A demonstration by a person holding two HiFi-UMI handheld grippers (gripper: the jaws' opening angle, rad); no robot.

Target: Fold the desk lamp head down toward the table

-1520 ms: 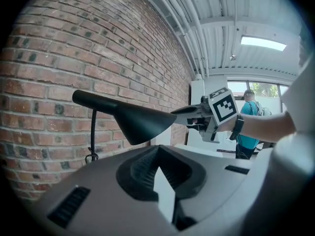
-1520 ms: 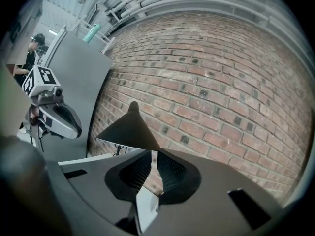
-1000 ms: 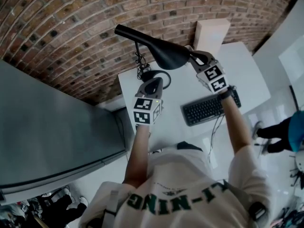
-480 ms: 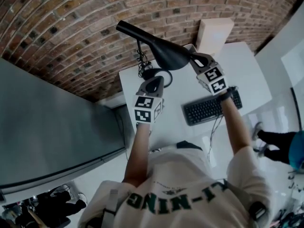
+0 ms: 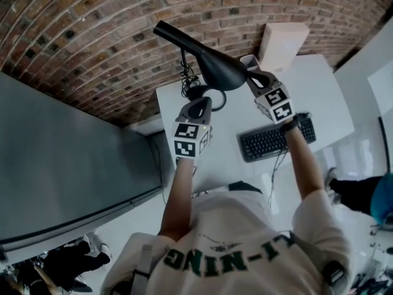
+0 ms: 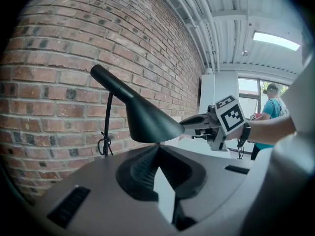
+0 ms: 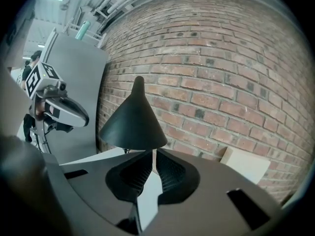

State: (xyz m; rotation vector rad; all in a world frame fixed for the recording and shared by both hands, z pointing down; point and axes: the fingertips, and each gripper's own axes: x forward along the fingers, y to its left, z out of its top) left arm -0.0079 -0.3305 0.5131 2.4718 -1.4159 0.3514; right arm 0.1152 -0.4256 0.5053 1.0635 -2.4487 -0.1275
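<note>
Head view is showing the right gripper (image 5: 250, 74) pinching the rim of the lamp head (image 5: 216, 66), its jaws having just been closing on it. The head's long axis is slanting up-left from that grip, over the table's (image 5: 319, 88) back-left corner. The left gripper (image 5: 198, 108), clenched empty, is hovering below.

You are in an office-style workroom: a white desk (image 5: 319, 91) carries a keyboard (image 5: 273, 141) and a desk lamp (image 5: 215, 66), pushed up against a bare brick wall (image 5: 92, 29). Above you run exposed pipes (image 6: 204, 18) and a strip light (image 6: 276, 40), with a tall window (image 6: 248, 90) beyond, so it looks more industrial than domestic.
</note>
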